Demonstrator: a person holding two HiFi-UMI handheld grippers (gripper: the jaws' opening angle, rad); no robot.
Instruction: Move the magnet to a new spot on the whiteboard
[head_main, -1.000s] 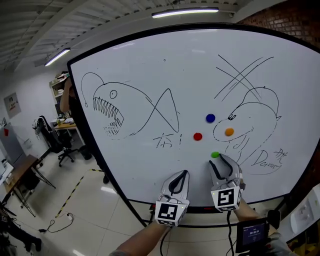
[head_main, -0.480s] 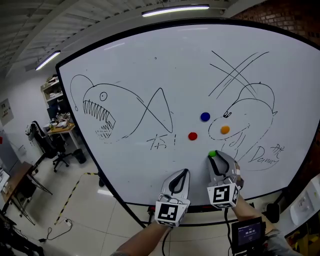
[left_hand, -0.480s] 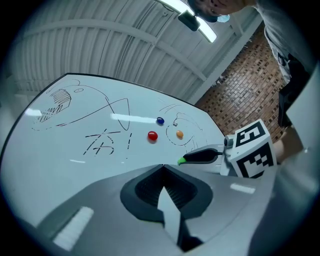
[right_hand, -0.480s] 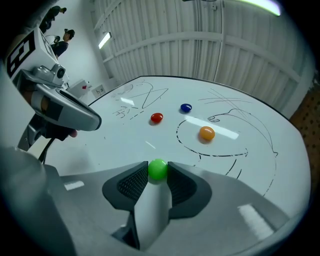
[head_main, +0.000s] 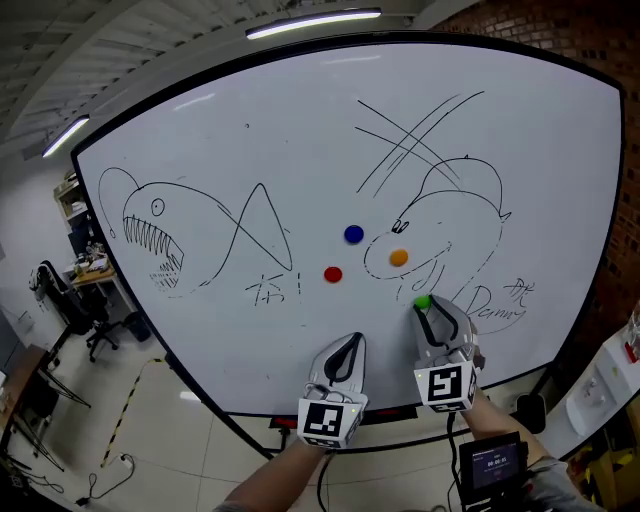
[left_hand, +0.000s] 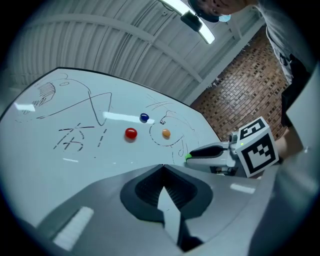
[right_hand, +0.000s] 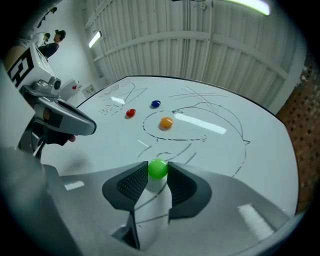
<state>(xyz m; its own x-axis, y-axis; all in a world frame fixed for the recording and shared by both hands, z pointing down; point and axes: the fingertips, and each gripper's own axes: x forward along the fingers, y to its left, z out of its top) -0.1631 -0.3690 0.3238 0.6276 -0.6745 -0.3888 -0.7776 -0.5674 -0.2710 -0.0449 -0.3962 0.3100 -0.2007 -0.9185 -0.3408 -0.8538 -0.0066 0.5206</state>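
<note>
A green round magnet (right_hand: 158, 169) sits on the whiteboard (head_main: 300, 150) between the pads of my right gripper (right_hand: 158, 171), which press on both its sides. In the head view that green magnet (head_main: 423, 301) shows at the tip of the right gripper (head_main: 428, 310), low on the board by the drawn round creature. My left gripper (head_main: 350, 346) hovers to its left near the board's lower edge, jaws together and empty. The left gripper (left_hand: 162, 167) view shows its pads meeting with nothing in them.
Red (head_main: 333, 274), blue (head_main: 353, 234) and orange (head_main: 399, 257) magnets stick to the board above the grippers, among marker drawings of a toothed fish (head_main: 160, 235) and crossed lines. Office chairs and desks (head_main: 70, 290) stand at the far left. A brick wall (head_main: 480, 15) lies to the right.
The right gripper's jaws have come in around the green magnet. The head view has swung right, so the board's drawings have shifted left in frame. The left gripper has kept its place.
</note>
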